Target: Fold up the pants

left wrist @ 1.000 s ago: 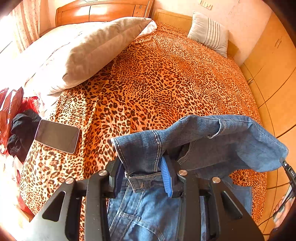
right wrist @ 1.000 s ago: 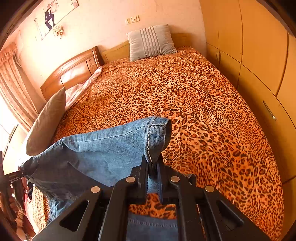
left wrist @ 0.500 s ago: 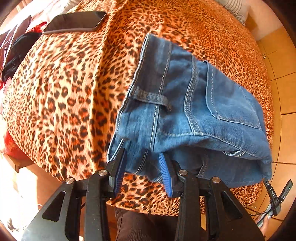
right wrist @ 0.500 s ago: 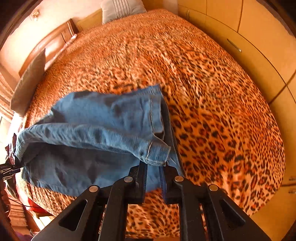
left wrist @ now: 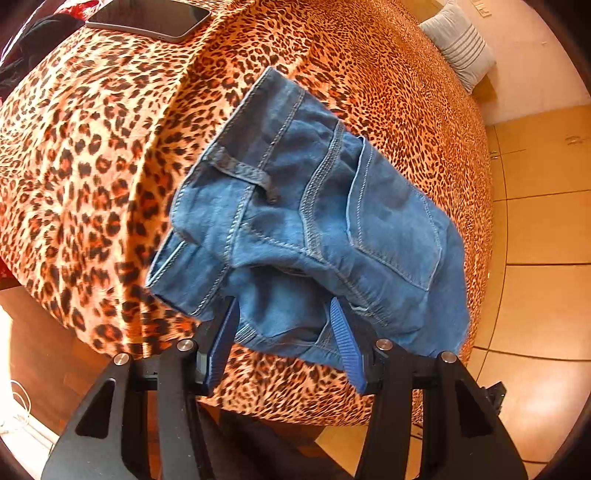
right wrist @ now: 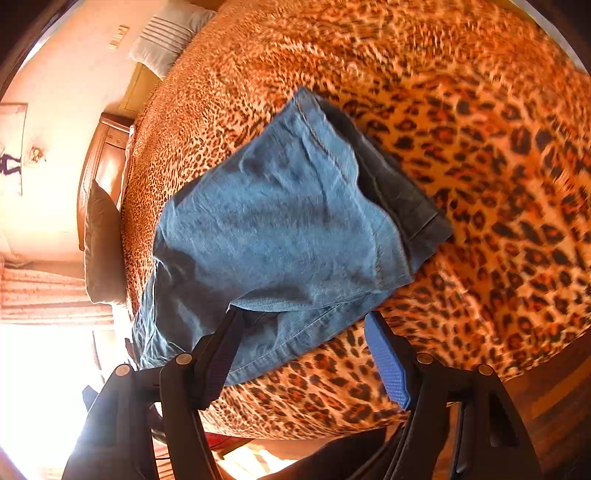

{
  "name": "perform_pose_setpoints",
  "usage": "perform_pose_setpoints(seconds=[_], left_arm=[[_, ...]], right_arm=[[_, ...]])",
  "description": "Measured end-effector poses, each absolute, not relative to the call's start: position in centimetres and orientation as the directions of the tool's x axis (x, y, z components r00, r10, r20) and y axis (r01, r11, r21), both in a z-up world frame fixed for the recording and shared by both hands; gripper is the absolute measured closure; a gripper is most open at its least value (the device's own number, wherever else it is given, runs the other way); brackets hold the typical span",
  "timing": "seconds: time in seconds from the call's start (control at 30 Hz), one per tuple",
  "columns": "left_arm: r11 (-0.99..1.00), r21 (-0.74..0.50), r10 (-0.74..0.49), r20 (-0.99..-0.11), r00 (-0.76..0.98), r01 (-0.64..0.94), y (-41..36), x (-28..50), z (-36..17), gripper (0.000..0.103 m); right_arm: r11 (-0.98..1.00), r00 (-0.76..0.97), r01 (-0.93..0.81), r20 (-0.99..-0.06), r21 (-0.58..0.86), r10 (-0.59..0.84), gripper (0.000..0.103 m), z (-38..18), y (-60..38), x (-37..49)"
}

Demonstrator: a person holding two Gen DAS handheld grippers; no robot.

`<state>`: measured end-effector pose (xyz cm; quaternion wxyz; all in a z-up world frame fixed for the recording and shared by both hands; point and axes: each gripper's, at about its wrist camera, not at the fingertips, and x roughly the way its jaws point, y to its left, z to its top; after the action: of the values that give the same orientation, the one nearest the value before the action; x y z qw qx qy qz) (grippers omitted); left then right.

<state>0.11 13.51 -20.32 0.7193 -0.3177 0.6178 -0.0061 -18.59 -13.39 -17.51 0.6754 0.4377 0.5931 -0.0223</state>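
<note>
Folded jeans lie on the leopard bed; left claw and right claw, at six o'clock, are opening, denim loose between.

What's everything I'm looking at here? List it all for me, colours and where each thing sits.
Folded blue denim pants: one, blue, near the bed's front edge.
Leopard-print bedspread: one, orange and black, covering the bed.
Dark flat phone: one, black, on the bedspread, far left in the left view.
Grey striped cushion: one, grey, far end of the bed.
Brown pillow: one, by the wooden headboard.
Wooden headboard: one, reddish brown.
Tan cupboard doors: beside the bed.
Left gripper: black with blue pads, jaws opening, pants edge between them.
Right gripper: black, blue pads, jaws opening over the pants edge.
</note>
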Motion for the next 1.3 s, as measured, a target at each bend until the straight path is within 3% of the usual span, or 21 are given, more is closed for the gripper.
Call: perform_pose_setpoints(seconds=[0.33, 0.37, 0.4, 0.43, 0.47, 0.5, 0.63, 0.73, 1.0, 1.2, 1.27, 1.3], left_arm=[[0.781, -0.443, -0.402, -0.896, 0.188, -0.441, 11.9, 4.6, -23.4, 0.053], [0.78, -0.439, -0.4, -0.898, 0.185, -0.445, 11.8, 4.9, -23.4, 0.053], [0.786, -0.431, -0.393, -0.902, 0.181, -0.444, 11.7, 5.3, -23.3, 0.053], [0.795, -0.418, -0.384, -0.908, 0.169, -0.44, 11.5, 5.7, -23.1, 0.059], [0.799, -0.416, -0.384, -0.909, 0.164, -0.435, 11.0, 6.1, -22.8, 0.066], [0.794, -0.436, -0.402, -0.899, 0.173, -0.424, 10.8, 6.3, -22.0, 0.079], [0.801, -0.49, -0.411, -0.868, 0.279, -0.344, 11.2, 4.5, -16.9, 0.081], [0.823, -0.47, -0.389, -0.875, 0.289, -0.318, 11.5, 2.5, -16.3, 0.081], [0.808, -0.356, -0.384, -0.923, 0.04, -0.47, 12.8, -1.8, -26.5, 0.081], [0.75, -0.487, -0.457, -0.871, 0.182, -0.447, 15.4, -3.0, -22.4, 0.081], [0.731, -0.536, -0.481, -0.844, 0.237, -0.424, 16.0, -2.6, -21.0, 0.071], [0.727, -0.537, -0.476, -0.843, 0.25, -0.428, 16.2, -2.3, -20.7, 0.055]], right_arm=[[0.328, 0.4, 0.719, -0.751, 0.612, 0.525, 0.033, -22.0, -13.9, -18.3], [0.324, 0.413, 0.716, -0.749, 0.619, 0.518, 0.039, -21.9, -14.0, -18.2], [0.344, 0.411, 0.71, -0.758, 0.614, 0.506, 0.051, -21.7, -13.9, -18.0], [0.369, 0.405, 0.702, -0.767, 0.609, 0.497, 0.061, -21.6, -14.3, -17.5], [0.387, 0.397, 0.695, -0.772, 0.606, 0.497, 0.085, -21.4, -14.5, -17.0], [0.392, 0.401, 0.685, -0.767, 0.615, 0.502, 0.096, -21.0, -14.6, -16.5], [0.454, 0.523, 0.535, -0.701, 0.713, 0.485, 0.096, -15.0, -15.8, -14.9], [0.514, 0.547, 0.479, -0.7, 0.711, 0.459, 0.096, -11.9, -16.8, -15.2], [0.476, 0.382, 0.674, -0.818, 0.565, 0.43, 0.096, -19.6, -18.9, -20.9], [0.526, 0.391, 0.649, -0.834, 0.55, 0.389, 0.091, -18.0, -19.9, -20.6], [0.56, 0.389, 0.626, -0.84, 0.543, 0.379, 0.083, -16.9, -19.7, -20.0], [0.557, 0.391, 0.618, -0.832, 0.555, 0.394, 0.071, -16.7, -19.5, -19.7]])
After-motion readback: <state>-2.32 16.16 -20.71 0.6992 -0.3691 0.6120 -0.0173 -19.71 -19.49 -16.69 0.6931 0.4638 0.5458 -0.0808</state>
